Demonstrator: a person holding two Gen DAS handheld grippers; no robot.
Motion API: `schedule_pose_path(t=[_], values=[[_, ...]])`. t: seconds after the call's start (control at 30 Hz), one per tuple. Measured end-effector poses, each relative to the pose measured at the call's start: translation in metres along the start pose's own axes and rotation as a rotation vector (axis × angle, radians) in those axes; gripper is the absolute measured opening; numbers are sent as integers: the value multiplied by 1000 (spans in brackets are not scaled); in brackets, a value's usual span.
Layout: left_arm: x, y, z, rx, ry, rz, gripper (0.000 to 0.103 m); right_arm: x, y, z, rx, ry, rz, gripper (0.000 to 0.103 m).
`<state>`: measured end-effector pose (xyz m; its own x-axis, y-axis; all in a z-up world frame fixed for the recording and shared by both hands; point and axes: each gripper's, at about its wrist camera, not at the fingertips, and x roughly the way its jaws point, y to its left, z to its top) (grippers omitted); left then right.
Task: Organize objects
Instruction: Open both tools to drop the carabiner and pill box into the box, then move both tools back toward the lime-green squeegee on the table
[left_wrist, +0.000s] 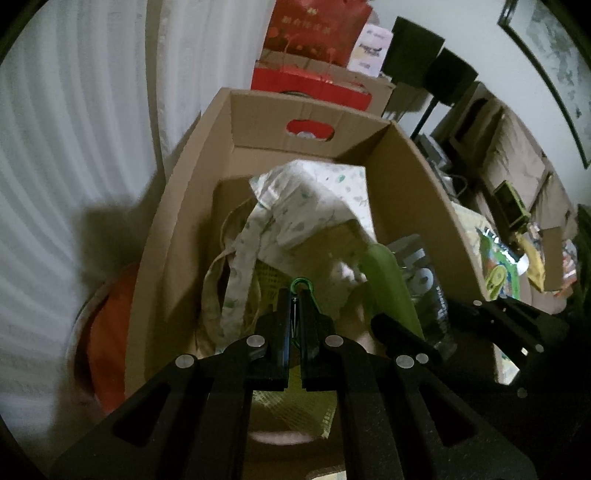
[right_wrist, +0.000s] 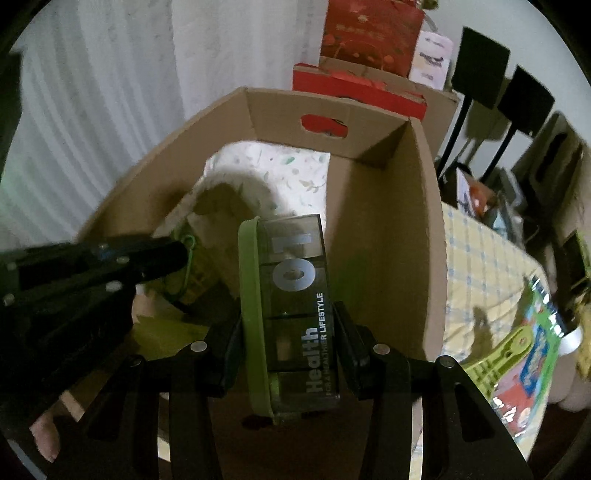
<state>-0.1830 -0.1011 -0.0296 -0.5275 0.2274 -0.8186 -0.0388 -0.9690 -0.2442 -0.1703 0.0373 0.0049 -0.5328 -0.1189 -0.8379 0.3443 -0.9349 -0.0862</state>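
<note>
Right wrist | right tool (right_wrist: 291, 347) clamps smoky rectangular container (right_wrist: 295, 314) | corrugated cardboard box (right_wrist: 388, 229)

The dark box (right_wrist: 295, 314) reads "01" and "Health… LIFESTYLE".

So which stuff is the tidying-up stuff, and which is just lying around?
Part of the job:
- cardboard box, being filled
- grey pill case with green lid, in the right claw
- green wire thing, pinched in the left claw
- flowery cloth, already in the box

Just lying about:
- red gift bags
- colourful packet on the checked cloth
- black stands
</note>
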Motion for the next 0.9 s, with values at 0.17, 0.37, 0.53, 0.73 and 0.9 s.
schedule_pose_path(t=[0.17, 0.37, 0.53, 0.73, 0.9], values=[[9, 5, -3, -27, 26, -5, 3, 0, 0, -1, -15, 3, 2, 49], [2, 9, -5, -45, 22, -10, 19, -13, -5, -2, 11, -15, 32, 50], [-14, 6, -5, -47, -9, -8, 33, -42, -17, -2, 39, -67, 52, 53], [-40, -6, -5, -33, -70, -6, 68, -77, -37, -5, 79, -133, 46, 61], [-56, -23, -5, -8, -95, -20, 80, -99, -57, -14, 119, -165, 26, 71]])
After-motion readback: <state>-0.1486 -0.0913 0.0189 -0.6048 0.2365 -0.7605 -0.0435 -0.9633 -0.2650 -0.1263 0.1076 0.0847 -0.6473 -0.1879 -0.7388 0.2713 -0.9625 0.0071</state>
